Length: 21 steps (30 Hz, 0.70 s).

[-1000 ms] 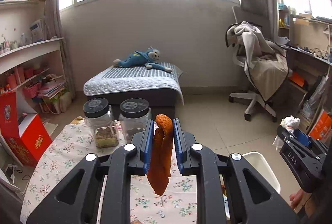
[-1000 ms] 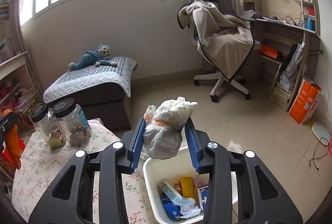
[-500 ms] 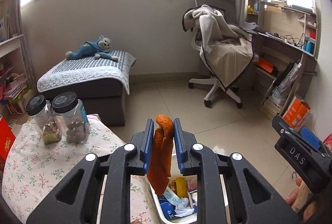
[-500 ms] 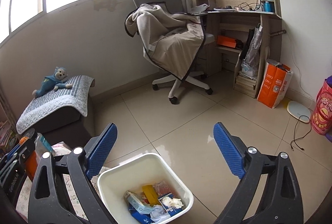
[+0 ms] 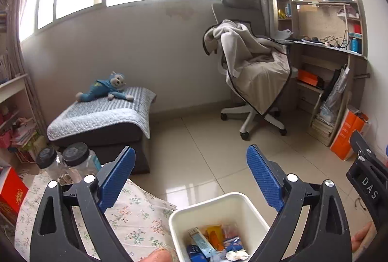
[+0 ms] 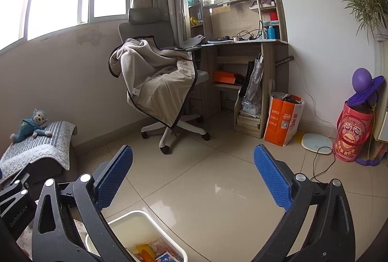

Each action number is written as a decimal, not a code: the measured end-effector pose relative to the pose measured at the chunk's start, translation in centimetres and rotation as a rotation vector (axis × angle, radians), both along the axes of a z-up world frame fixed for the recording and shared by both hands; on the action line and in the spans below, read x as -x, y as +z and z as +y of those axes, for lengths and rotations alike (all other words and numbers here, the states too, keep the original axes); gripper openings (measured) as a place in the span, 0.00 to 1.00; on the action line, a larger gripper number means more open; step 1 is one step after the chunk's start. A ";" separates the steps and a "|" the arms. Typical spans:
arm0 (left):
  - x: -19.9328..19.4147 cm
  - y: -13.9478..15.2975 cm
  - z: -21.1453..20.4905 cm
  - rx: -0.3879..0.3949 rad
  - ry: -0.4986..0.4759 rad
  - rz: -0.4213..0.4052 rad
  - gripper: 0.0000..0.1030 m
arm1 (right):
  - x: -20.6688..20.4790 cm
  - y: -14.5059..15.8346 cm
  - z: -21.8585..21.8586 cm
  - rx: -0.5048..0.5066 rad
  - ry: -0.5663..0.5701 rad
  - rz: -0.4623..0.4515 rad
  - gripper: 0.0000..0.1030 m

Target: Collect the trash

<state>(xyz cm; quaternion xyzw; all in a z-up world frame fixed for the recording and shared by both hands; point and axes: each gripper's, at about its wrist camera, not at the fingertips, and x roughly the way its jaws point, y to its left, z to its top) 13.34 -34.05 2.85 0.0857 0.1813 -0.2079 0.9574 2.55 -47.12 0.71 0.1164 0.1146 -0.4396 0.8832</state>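
The left gripper (image 5: pixel 190 162) has its blue-padded fingers (image 5: pixel 118 171) spread wide with nothing between them. Below and between the fingers sits the white bin (image 5: pixel 219 205), its rim just ahead of the right-hand finger's black arm. Inside the bin lies the trash (image 5: pixel 213 241): an orange piece, blue and red wrappers and crumpled white paper. Under the left-hand finger spreads the floral cloth of the table (image 5: pixel 135 216), its edge touching or just beside the bin. Beyond that finger stand two clear jars (image 5: pixel 72 162) with dark lids, close together. Far past the fingertips are a low bed (image 5: pixel 104 116) with a blue plush monkey (image 5: pixel 104 90), and an office chair (image 5: pixel 252 73) draped with a blanket.

The right gripper (image 6: pixel 193 166) is likewise wide apart and holds nothing. The bin (image 6: pixel 155 223) shows low between its fingers (image 6: pixel 114 176), nearer the left-hand one, with bits of trash (image 6: pixel 152 252) in its bottom. At the far left edge of the right wrist view part of the left gripper is visible. Well beyond the right-hand finger stand an orange paper bag (image 6: pixel 282 120) and a red canister (image 6: pixel 352 133) on the tiled floor (image 6: pixel 206 179).
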 end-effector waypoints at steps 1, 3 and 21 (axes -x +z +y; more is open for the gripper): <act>0.4 0.3 0.7 0.002 0.023 -0.036 0.93 | 0.0 0.1 0.6 0.000 0.015 -0.012 0.93; 1.3 1.0 2.7 0.017 0.075 -0.120 0.94 | 0.0 0.4 1.8 -0.025 0.047 -0.038 0.93; 0.6 1.6 22.3 -0.002 0.337 -0.103 0.94 | -4.9 1.0 19.7 0.071 0.384 -0.047 0.93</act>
